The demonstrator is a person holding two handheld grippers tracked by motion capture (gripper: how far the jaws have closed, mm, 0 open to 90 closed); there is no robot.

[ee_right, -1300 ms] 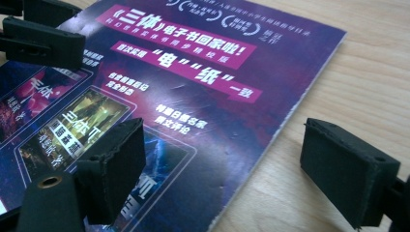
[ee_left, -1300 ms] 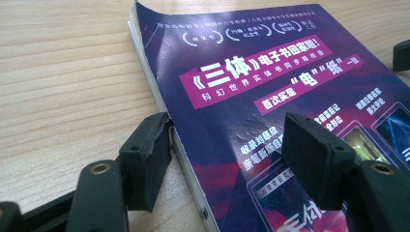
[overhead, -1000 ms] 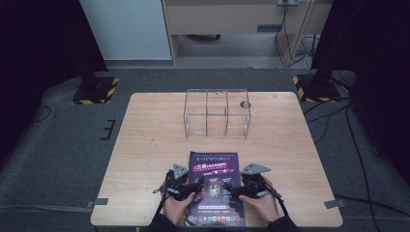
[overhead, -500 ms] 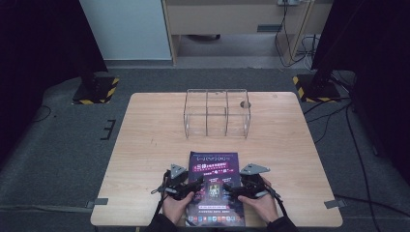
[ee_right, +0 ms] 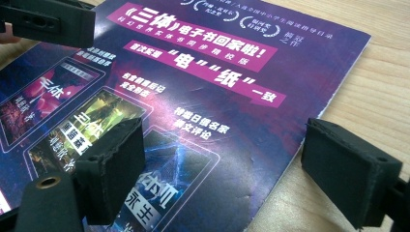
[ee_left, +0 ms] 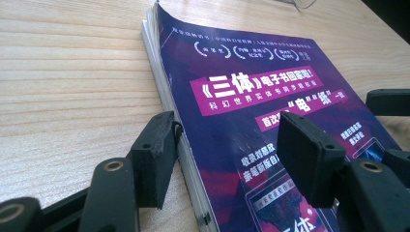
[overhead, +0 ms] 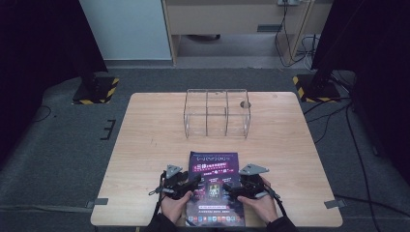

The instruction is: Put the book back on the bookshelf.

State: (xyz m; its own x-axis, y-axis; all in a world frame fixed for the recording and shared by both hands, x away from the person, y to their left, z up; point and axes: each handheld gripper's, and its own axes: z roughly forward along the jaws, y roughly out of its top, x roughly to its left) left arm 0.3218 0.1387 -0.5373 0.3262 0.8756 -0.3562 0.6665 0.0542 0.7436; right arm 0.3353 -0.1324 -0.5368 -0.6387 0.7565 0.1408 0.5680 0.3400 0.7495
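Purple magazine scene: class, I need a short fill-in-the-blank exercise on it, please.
1. The purple magazine lies on the wooden ____.
2. The clear organizer behind it has ____ compartments.
3. The left gripper has its jaws astride the magazine's ____ edge.
4. The right gripper has its jaws ____.

Missing words: table; three; left; open

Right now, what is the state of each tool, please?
Left tool: open, just been closing, straddling the magazine edge.
Right tool: open, astride the magazine's other edge, holding nothing.

A light wooden table (overhead: 150, 145) bears a purple magazine (overhead: 215, 166) near its front edge and a clear three-compartment box (overhead: 216, 113) farther back.
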